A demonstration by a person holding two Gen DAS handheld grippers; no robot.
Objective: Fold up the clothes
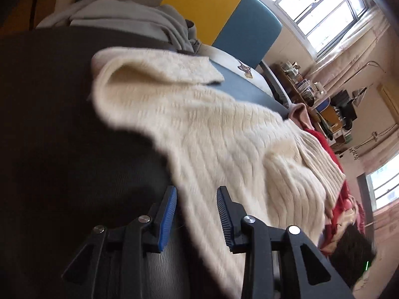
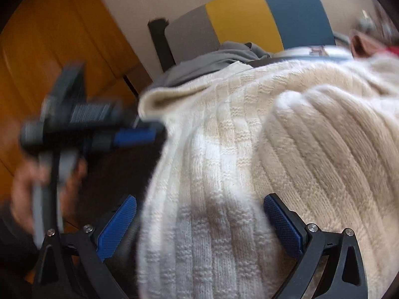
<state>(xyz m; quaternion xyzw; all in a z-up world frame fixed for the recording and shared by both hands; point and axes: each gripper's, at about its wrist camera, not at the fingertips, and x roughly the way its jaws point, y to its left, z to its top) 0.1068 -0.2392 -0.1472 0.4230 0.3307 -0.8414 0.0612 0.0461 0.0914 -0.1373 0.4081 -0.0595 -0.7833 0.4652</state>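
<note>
A cream cable-knit sweater lies rumpled over a dark surface. It fills the right wrist view. My left gripper is open, with its blue pads on either side of the sweater's near edge and nothing held. My right gripper is wide open just above the sweater, the knit lying between its fingers. The left gripper also shows, blurred, in the right wrist view, held in a hand at the sweater's left edge.
A folded grey garment lies behind the sweater. Red and pink clothes are heaped to the right. A grey, yellow and blue panel stands behind. An orange wooden door is at left, and windows are at the far right.
</note>
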